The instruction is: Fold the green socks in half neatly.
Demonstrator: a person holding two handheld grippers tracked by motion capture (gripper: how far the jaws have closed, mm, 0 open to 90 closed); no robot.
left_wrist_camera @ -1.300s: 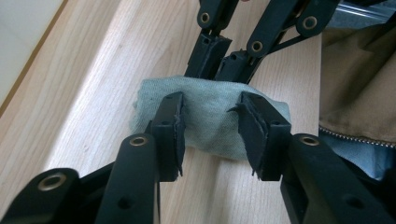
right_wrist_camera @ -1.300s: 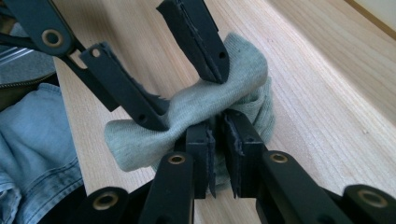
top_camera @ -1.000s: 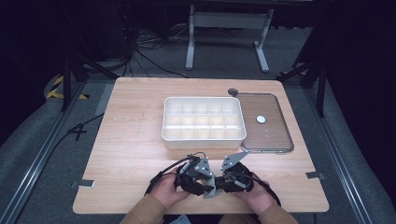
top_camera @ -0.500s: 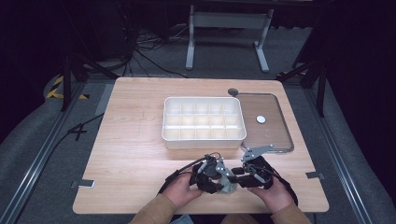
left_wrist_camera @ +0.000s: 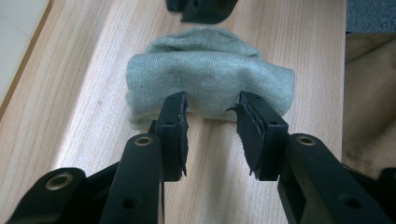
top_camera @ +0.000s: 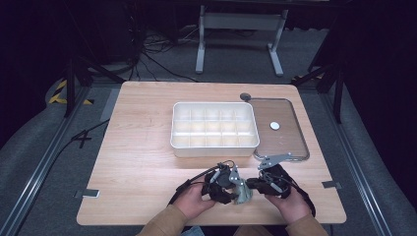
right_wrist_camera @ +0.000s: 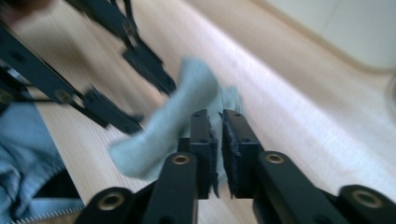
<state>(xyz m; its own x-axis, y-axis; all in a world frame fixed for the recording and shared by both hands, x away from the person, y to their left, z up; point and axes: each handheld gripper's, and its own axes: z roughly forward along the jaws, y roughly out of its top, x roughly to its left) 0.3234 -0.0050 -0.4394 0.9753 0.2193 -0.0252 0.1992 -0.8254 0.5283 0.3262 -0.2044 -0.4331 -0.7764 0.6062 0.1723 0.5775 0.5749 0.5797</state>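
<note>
With your left gripper (left_wrist_camera: 212, 135) released at the sock (left_wrist_camera: 210, 86) and your right gripper (right_wrist_camera: 215, 140) nearly clenched, grip squarely before lifting.

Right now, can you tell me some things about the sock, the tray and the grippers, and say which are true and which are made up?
1. The sock lies on the wooden table. True.
2. The sock is inside the white tray. False: it lies on the table near the person's edge, in front of the tray.
3. The left gripper has its jaws open, with a gap between them. True.
4. The right gripper has its jaws spread wide apart. False: they stand almost together, with only a thin slit between them; whether they pinch the sock I cannot tell.
5. The tray is split into many small compartments. True.
6. The tray is full of socks. False: its compartments look empty.
</note>
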